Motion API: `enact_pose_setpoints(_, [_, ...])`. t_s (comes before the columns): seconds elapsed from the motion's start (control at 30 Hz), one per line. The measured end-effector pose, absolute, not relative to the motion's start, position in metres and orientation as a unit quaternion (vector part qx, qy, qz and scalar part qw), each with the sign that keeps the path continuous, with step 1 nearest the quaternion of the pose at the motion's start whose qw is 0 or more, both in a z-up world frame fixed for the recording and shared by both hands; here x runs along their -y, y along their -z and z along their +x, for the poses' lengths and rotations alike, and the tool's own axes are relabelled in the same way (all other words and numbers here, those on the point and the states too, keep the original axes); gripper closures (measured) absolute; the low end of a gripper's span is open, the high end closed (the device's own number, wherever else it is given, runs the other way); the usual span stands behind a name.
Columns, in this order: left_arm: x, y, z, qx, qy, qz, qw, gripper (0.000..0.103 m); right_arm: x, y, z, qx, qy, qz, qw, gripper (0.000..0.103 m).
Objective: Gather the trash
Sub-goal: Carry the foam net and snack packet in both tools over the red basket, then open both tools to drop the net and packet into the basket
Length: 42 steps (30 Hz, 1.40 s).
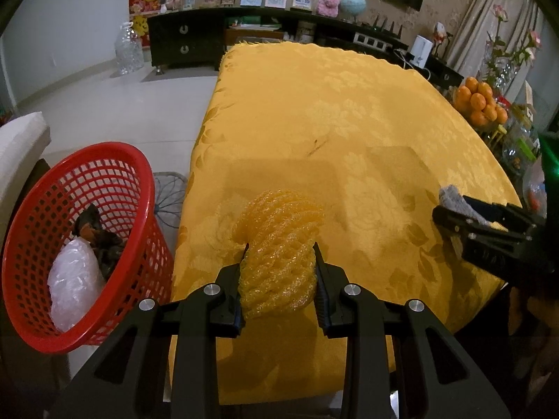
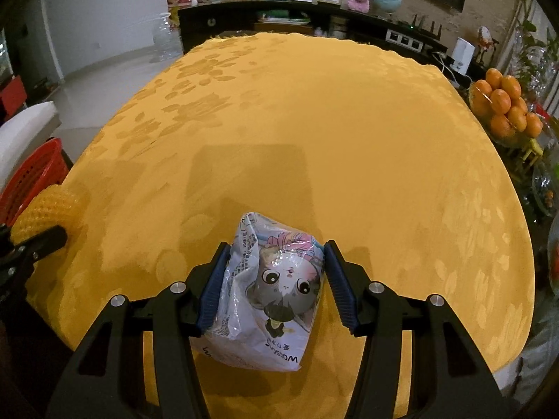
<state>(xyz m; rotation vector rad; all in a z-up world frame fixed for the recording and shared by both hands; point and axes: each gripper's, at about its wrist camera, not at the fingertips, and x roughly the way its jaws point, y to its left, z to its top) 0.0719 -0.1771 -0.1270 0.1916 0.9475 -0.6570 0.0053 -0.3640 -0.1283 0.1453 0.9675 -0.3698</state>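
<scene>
A yellow foam fruit net (image 1: pixel 279 216) is pinched between the fingers of my left gripper (image 1: pixel 281 247), which is shut on it near the table's front left edge. The same net (image 2: pixel 45 209) shows at the left edge of the right wrist view. My right gripper (image 2: pixel 277 244) has a crumpled plastic packet (image 2: pixel 279 286) with a cartoon print between its blue pads, both pads pressing its sides. In the left wrist view the right gripper (image 1: pixel 443 216) enters from the right with a grey bit of the packet (image 1: pixel 454 197) showing. A red mesh basket (image 1: pixel 97 150) stands left of the table.
A yellow patterned cloth (image 1: pixel 332 104) covers the table. The basket holds a clear plastic bag (image 1: pixel 73 279) and dark scraps (image 1: pixel 101 237). A pile of oranges (image 2: pixel 506 104) and glassware sit off the right edge. A dark cabinet (image 1: pixel 185 42) stands beyond the far end.
</scene>
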Motion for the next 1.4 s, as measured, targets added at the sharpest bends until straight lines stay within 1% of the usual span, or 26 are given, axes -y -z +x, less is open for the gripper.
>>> enact_pose_setpoints(0.23, [0.157,0.106,0.082,-0.438,0.293,0.061,0.848,0.074,0.356,0.121,0.012,-0.458,0.157,0.067,0.872,0.051])
enact_pose_setpoints(0.43, [0.117,0.083,0.103,-0.426,0.248,0.032,0.869,0.074,0.329,0.093,0.034,-0.435,0.11,0.051,0.892,0.051])
enact_pose_setpoints(0.6, [0.08,0.069,0.125,-0.43,0.187,0.013,0.883,0.074,0.289,0.065,0.07,-0.416,0.038,0.037,0.908,0.051])
enact_pose_setpoints(0.8, [0.046,0.069,0.143,-0.446,0.133,-0.008,0.885,0.074,0.239,0.042,0.114,-0.411,-0.057,0.038,0.909,0.051])
enact_pose_setpoints(1.1, [0.021,0.081,0.151,-0.464,0.106,-0.013,0.88,0.074,0.18,0.041,0.159,-0.428,-0.114,0.014,0.896,0.051])
enact_pose_setpoints(1.17, [0.017,0.084,0.152,-0.466,0.105,-0.016,0.878,0.073,0.174,0.043,0.167,-0.436,-0.128,0.022,0.89,0.048])
enact_pose_setpoints(1.23, [0.013,0.086,0.152,-0.469,0.105,-0.02,0.877,0.067,0.169,0.044,0.171,-0.442,-0.14,0.029,0.886,0.045])
enact_pose_setpoints(1.27, [0.011,0.086,0.151,-0.469,0.104,-0.021,0.877,0.064,0.168,0.043,0.171,-0.444,-0.146,0.035,0.883,0.041])
enact_pose_setpoints(1.3, [0.008,0.087,0.151,-0.469,0.103,-0.024,0.877,0.06,0.168,0.043,0.172,-0.445,-0.15,0.042,0.882,0.036])
enact_pose_setpoints(1.33, [0.007,0.087,0.151,-0.468,0.102,-0.026,0.877,0.056,0.168,0.042,0.173,-0.446,-0.153,0.051,0.88,0.034])
enact_pose_setpoints(1.4, [0.004,0.086,0.15,-0.466,0.101,-0.031,0.878,0.051,0.168,0.04,0.173,-0.447,-0.156,0.063,0.879,0.033])
